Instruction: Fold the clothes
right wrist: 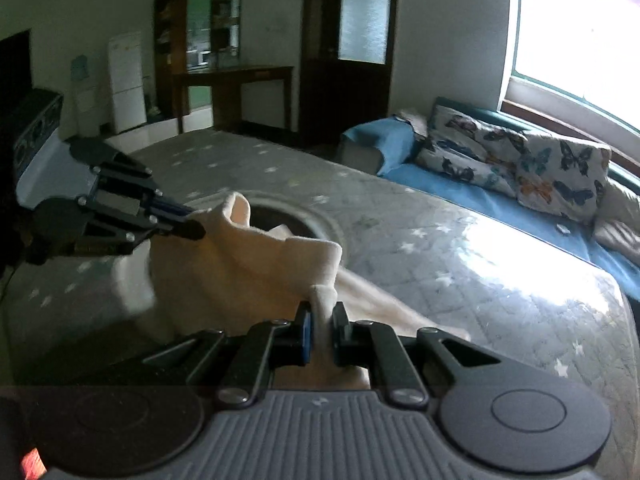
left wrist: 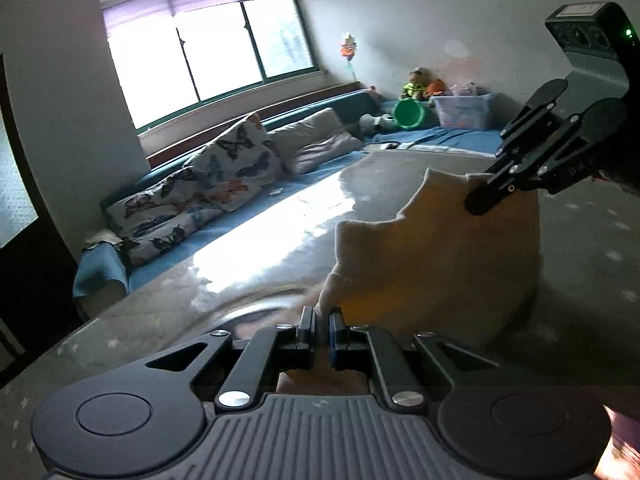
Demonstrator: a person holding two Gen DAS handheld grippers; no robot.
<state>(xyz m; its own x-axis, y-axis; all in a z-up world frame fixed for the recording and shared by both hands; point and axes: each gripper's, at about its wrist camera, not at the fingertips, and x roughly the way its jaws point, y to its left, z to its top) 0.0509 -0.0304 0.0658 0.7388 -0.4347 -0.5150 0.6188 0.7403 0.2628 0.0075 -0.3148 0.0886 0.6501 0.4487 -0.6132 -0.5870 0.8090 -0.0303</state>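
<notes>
Both claws are clamped on one cream garment [left wrist: 432, 248]: the left gripper [left wrist: 322, 322] pinches one bunched bit of its edge and the right gripper [right wrist: 322, 320] pinches another, holding the cloth up between them above the grey star-patterned mattress [right wrist: 440, 248], with its lower part trailing down onto it. No fold shows yet. Judging by that, folding has barely begun; spreading, creasing and laying the garment flat all remain.

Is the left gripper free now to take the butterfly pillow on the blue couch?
Probably not. The left gripper is shut on the cream garment, which the right gripper also grips, and the butterfly pillow lies beyond the mattress edge.
</notes>
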